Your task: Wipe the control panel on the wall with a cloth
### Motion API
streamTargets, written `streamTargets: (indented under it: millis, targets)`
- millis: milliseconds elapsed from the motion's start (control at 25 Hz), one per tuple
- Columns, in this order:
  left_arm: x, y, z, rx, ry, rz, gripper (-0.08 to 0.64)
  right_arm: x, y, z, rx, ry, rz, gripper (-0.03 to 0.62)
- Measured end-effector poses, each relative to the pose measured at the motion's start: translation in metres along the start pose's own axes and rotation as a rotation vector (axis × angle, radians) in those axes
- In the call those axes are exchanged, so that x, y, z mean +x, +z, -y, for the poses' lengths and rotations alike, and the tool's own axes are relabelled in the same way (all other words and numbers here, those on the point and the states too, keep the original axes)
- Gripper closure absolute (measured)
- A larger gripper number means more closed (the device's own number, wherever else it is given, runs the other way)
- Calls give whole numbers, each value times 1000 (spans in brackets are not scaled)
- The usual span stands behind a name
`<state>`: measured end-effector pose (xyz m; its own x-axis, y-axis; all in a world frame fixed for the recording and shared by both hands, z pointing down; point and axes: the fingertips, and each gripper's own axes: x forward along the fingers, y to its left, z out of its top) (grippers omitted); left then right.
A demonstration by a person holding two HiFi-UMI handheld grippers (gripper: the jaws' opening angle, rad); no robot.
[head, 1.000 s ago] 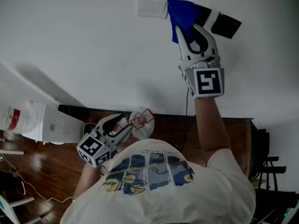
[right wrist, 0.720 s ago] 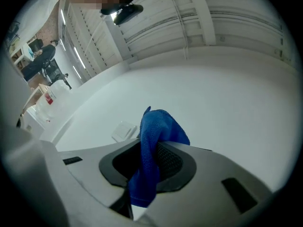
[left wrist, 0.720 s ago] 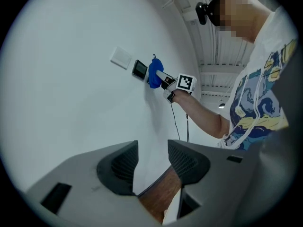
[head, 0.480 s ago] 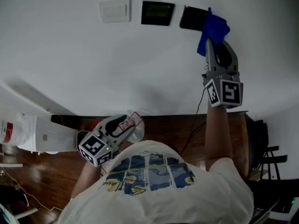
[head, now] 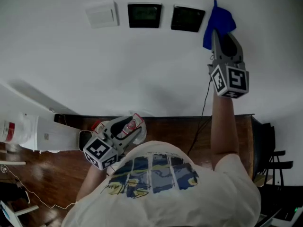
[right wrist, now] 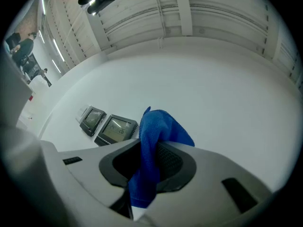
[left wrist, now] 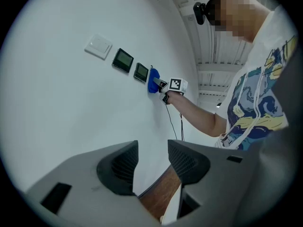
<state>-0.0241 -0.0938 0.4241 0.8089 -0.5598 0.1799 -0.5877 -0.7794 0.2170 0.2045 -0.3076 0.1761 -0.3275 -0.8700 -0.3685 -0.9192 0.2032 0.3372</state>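
The cloth (head: 218, 21) has swept rightward off the control panel (head: 188, 18).

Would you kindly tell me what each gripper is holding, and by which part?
The right gripper pinches the blue cloth near its middle, a bunch sticking out past the jaws. The left gripper, jaws apart, holds nothing.

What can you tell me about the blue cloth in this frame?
The blue cloth is soft, bunched fabric with a fine weave. The right gripper is shut on it: a rounded bunch sticks out past the jaws and a tail trails back between them. It is held against the white wall, just right of the right-hand dark panel; contact with that panel is unclear.
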Motion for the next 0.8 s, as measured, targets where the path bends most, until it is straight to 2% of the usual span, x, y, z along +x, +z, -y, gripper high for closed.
streamTargets:
  millis: [200,320,480,600,800]
  targets:
    - [-16,-10,-15,-19,41,-6,384,11,4,-19,18,17,13,499]
    - [-25,-12,-25,-11,51,-12,385,15,11,-35,-31,16,19,499]
    - [-44,-8,-38,-1,55,4,385,13,17,-55,-70,-24,21,499]
    - [-61,-16,-46,0,51,-22,385,15,21,-71,-67,-56,17,499]
    - [-90,-27,-59,-12,54,-39,385,27,31,-114,-61,-23,37,499]
